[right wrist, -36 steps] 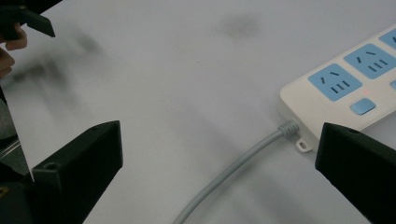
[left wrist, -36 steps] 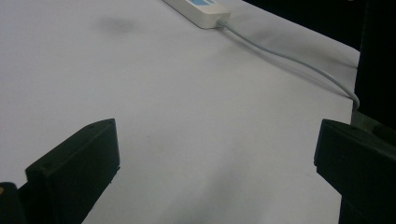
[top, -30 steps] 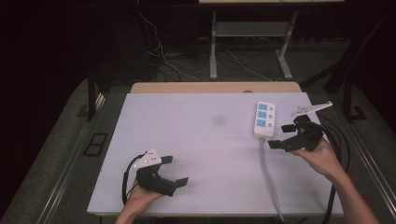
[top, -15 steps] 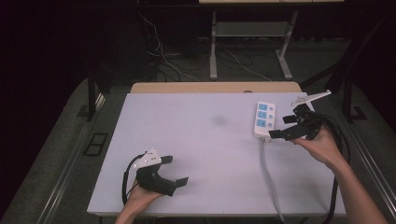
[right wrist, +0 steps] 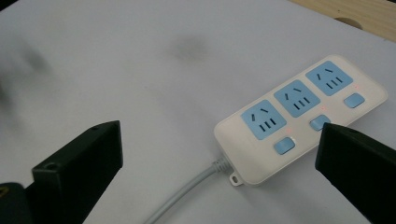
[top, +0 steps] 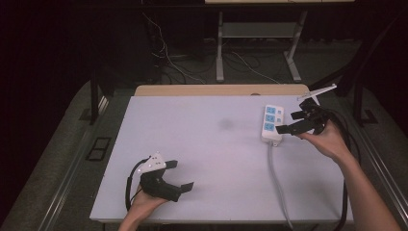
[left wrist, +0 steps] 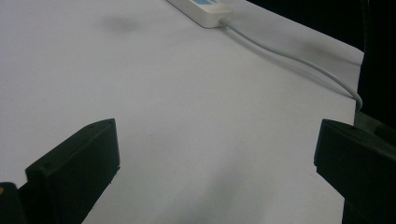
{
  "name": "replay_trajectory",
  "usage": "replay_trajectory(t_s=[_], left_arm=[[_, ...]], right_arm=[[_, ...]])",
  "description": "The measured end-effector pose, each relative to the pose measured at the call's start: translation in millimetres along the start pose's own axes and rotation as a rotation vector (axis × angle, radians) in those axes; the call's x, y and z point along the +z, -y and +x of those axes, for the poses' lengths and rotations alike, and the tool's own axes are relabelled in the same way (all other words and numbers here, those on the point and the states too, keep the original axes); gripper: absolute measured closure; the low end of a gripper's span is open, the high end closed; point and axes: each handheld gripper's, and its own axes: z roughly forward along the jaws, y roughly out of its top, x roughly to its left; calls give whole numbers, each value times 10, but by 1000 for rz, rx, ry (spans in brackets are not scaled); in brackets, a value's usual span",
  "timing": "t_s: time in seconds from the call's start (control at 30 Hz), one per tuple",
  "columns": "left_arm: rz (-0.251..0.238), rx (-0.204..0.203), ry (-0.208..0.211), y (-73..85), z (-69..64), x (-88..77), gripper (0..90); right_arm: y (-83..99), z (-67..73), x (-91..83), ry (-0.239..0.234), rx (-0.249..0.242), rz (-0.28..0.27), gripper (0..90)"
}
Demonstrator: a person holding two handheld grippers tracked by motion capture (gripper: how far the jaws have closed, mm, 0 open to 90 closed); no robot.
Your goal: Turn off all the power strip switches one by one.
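Observation:
A white power strip [top: 272, 122] with three blue sockets and blue switches lies at the right side of the white table [top: 207, 159]; small red lights glow beside its switches [right wrist: 299, 119]. Its grey cable [top: 278, 185] runs toward the table's front edge. My right gripper [top: 291, 122] hovers open just right of the strip, jaws spread wide with nothing between them. My left gripper [top: 182, 175] rests open near the front left of the table, held by a hand. In the left gripper view the strip's end [left wrist: 205, 10] and cable [left wrist: 289, 58] lie far ahead.
A faint dark smudge [top: 225, 125] marks the middle of the table. A wooden board edge [top: 221, 90] runs along the far side. Metal stand legs and loose cables [top: 231, 53] lie on the dark floor beyond.
My right gripper has moved away from me and slightly left, closing in on the power strip's right side. The left gripper has stayed in place.

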Motion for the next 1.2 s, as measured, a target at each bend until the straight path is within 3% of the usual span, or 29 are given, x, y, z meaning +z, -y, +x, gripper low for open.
replay_trajectory(t_s=[0.33, 0.47, 0.5, 0.57, 0.63, 0.73, 0.8, 1.07, 1.2], left_arm=[[-5, 0, -14, 1, 10, -8, 0], [-4, 0, -15, 0, 9, -6, 0], [-5, -2, -15, 0, 10, -7, 0], [-9, -4, -16, -1, 10, -9, 0], [-9, -5, -18, 1, 13, -11, 0], [-12, -3, -36, 2, 17, -12, 0], [-18, -6, -39, 1, 23, -17, 0], [-18, -7, -41, 5, 29, -16, 0], [-11, -3, -36, 5, 24, -4, 0]], right_arm=[[-66, -172, 101, 23, 32, -1, 7], [-62, -226, 127, 26, 38, 1, 84], [-61, -247, 131, 41, 36, -2, 179], [-60, -258, 131, 43, 34, -8, 201], [-57, -296, 132, 31, 42, -17, 285], [-39, -385, 170, 14, 90, -4, 377], [-31, -404, 179, 16, 92, -1, 415], [-6, -514, 255, 47, 134, 6, 706], [1, -540, 287, 47, 143, 6, 786]])
